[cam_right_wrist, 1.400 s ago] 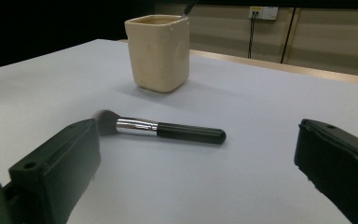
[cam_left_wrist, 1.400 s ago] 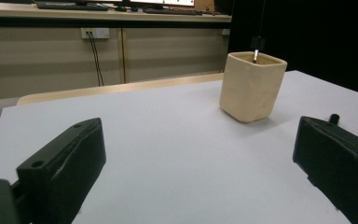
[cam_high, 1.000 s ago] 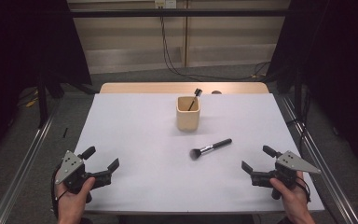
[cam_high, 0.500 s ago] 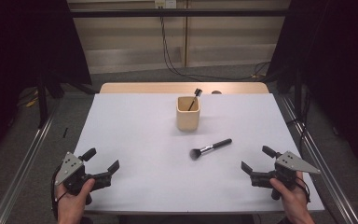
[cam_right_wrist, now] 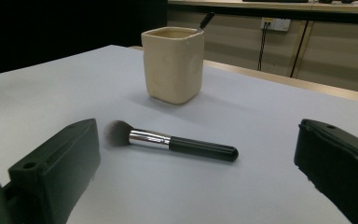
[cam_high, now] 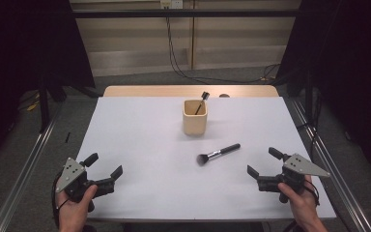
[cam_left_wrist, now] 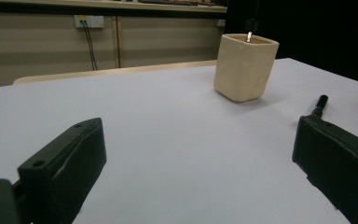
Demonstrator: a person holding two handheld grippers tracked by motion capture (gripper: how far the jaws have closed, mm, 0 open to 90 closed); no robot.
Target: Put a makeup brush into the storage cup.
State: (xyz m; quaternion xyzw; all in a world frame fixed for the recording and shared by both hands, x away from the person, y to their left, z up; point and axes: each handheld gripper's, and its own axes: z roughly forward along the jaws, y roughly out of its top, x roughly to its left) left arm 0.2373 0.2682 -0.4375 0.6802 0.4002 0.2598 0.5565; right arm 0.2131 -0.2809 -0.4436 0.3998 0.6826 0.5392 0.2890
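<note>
Both hand-held grippers wide open, nothing picked up yet.
Makeup brush (cam_high: pixel 217 154) lies mid-frame below the cup (cam_high: pixel 194 117); right hand-held gripper (cam_high: pixel 264 166), lower right, likely reaches in next; left hand-held gripper (cam_high: pixel 104 171) waits lower left.

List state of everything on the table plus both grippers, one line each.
makeup brush: lying flat on the table, bristles toward the person, untouched.
cup: upright, holds a second brush.
second brush: leaning in the cup, handle end above the rim.
left gripper: open, empty, at the near left of the table.
right gripper: open, empty, pointed toward the makeup brush.
table: white top.
</note>
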